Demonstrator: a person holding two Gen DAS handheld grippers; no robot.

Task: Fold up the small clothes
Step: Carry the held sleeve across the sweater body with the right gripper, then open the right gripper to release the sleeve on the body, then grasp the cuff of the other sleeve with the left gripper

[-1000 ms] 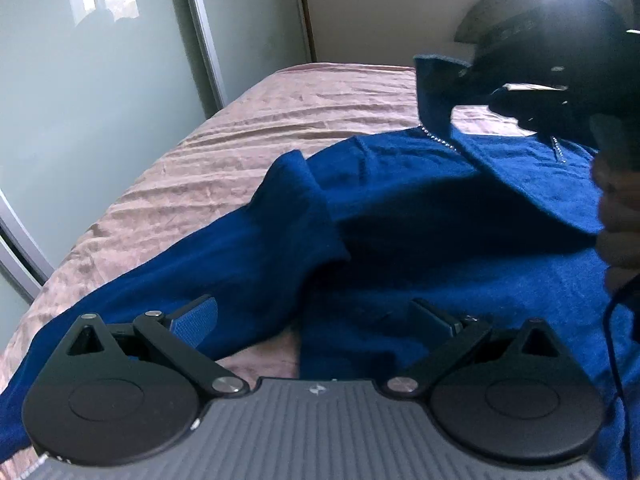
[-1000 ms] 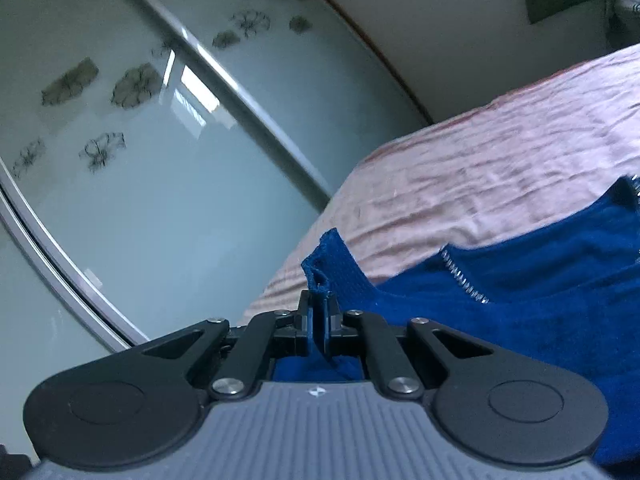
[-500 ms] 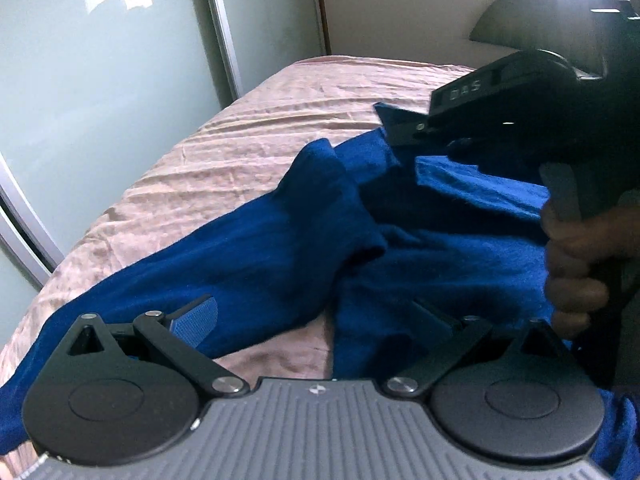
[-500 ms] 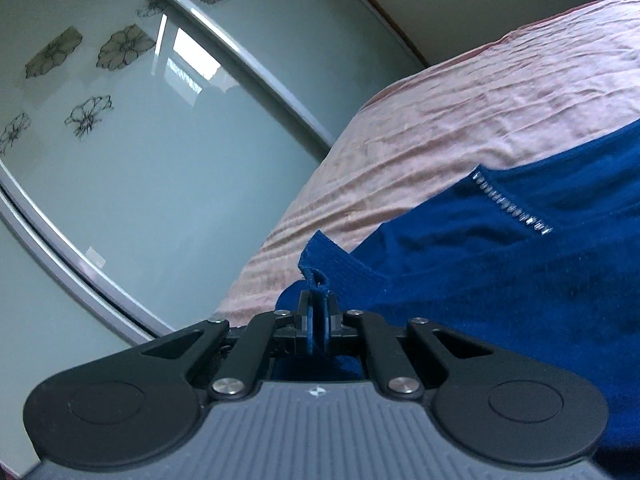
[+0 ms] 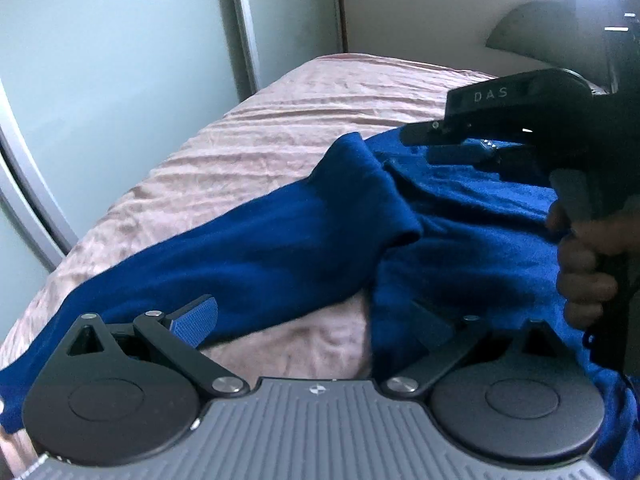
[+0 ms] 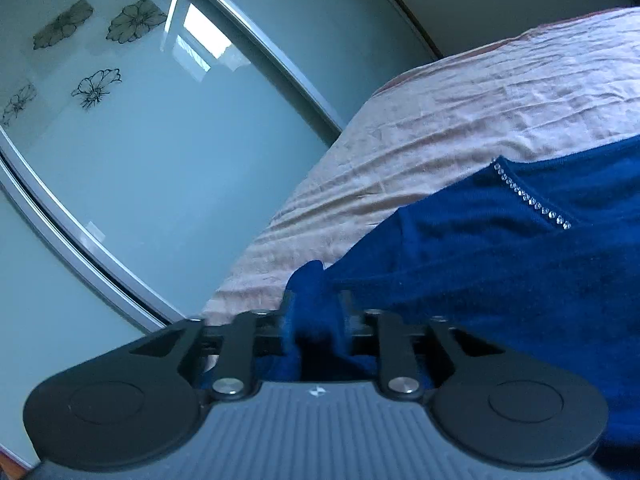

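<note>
A blue knit sweater (image 5: 280,240) lies spread on the pink bed sheet (image 5: 300,128), one long sleeve running down to the left. Its neckline trim of small stones (image 6: 532,200) shows in the right wrist view. My right gripper (image 6: 316,308) rests low over the sweater (image 6: 500,260). Its jaws are opening, and a fold of blue cloth stands loose between them, no longer pinched. In the left wrist view the right gripper (image 5: 420,136) reaches in from the right, held by a hand (image 5: 584,264). My left gripper (image 5: 316,320) hovers open over the sleeve and body, holding nothing.
Frosted sliding doors (image 6: 160,140) with flower prints and metal frames run along the bed's left side. A pale wall and a dark rounded headboard (image 5: 532,28) stand behind. Wrinkled sheet (image 6: 460,120) lies bare beyond the sweater.
My right gripper came down with the pinched sweater edge, laid it over the body and parted its jaws. The left gripper drifted slightly, still open.
</note>
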